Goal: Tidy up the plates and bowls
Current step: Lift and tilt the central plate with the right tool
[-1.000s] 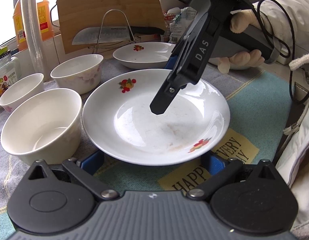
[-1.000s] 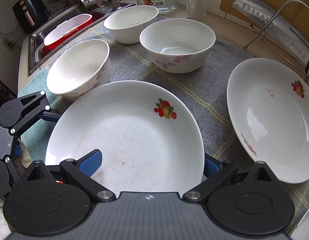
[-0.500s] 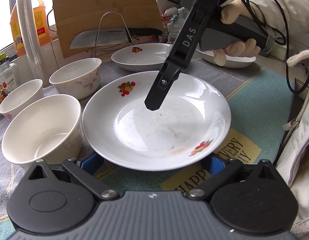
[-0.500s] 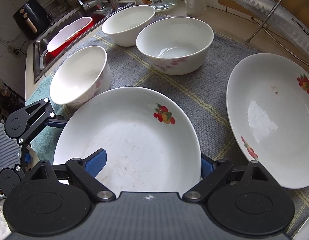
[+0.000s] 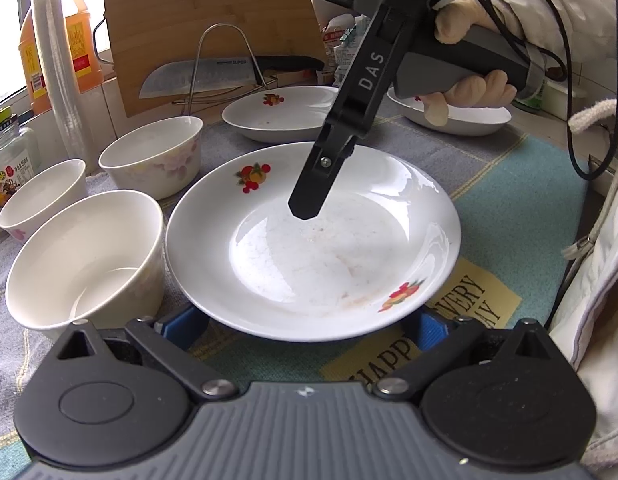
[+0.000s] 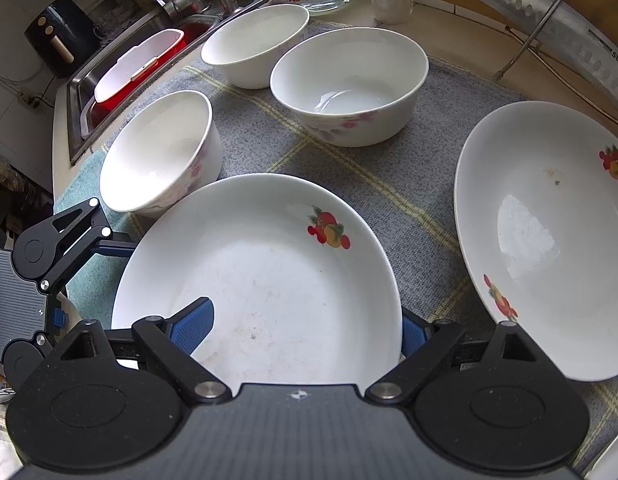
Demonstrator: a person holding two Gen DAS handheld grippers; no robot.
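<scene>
A white plate with fruit prints [image 5: 317, 264] [image 6: 269, 288] lies on the mat between both tools. My left gripper [image 5: 305, 322] is open, its blue pads [image 5: 181, 324] spread wide and tucked beneath the plate's near rim. My right gripper [image 6: 305, 330] straddles the opposite rim: one finger [image 5: 309, 200] reaches down into the plate's well, the other pad [image 6: 413, 336] sits outside the edge. I see no pad pressing on the plate. Three white bowls [image 5: 81, 256] [image 5: 153, 152] [image 5: 41, 196] stand to its left. A second fruit plate [image 5: 281, 112] [image 6: 549, 240] lies behind.
A third plate [image 5: 469, 116] sits behind the gloved hand. At the back are a knife on a wire rack [image 5: 197, 76], a wooden board [image 5: 213, 12], stacked plastic cups [image 5: 57, 60] and a jar [image 5: 9, 160]. A sink with a red tub [image 6: 137, 68] lies beyond the bowls.
The right gripper's jaws have narrowed around the plate's rim and its handle has tipped a little steeper. The left gripper and the plate have stayed put.
</scene>
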